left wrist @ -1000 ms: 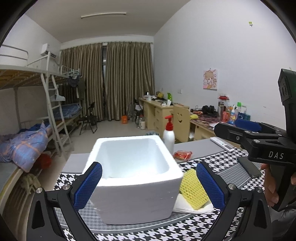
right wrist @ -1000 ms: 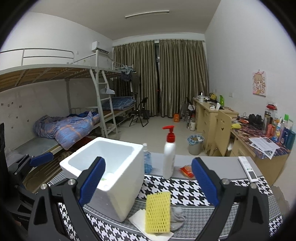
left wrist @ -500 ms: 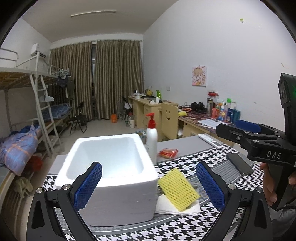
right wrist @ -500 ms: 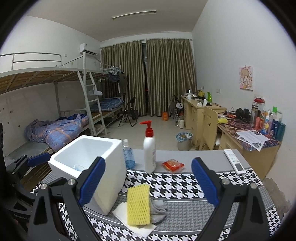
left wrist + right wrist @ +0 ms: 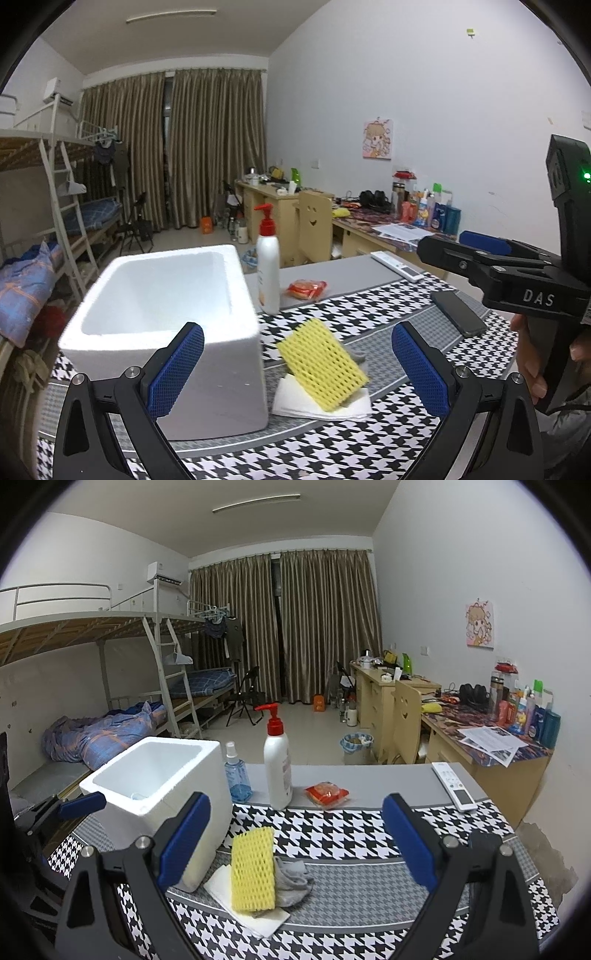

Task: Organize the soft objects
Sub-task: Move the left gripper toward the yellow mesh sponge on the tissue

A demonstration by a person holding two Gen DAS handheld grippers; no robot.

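A yellow foam net (image 5: 322,363) (image 5: 253,870) lies on a grey cloth (image 5: 291,878) and a white paper towel (image 5: 295,402) (image 5: 225,890) on the houndstooth table. A white foam box (image 5: 162,325) (image 5: 159,786) stands just left of them, with something pale blue inside in the right wrist view. My left gripper (image 5: 297,367) is open and empty, above and before the box and net. My right gripper (image 5: 295,845) is open and empty, above the pile; it also shows at the right of the left wrist view (image 5: 480,247).
A white pump bottle (image 5: 277,766), a blue spray bottle (image 5: 236,773), a red snack packet (image 5: 327,794) and a remote (image 5: 452,784) stand behind the pile. A black phone (image 5: 458,312) lies at the right. Desks and bunk beds lie beyond the table.
Both views have swung and pulled back: the box and net have shifted left in frame, and more of the table's right side shows. Both grippers stay open.
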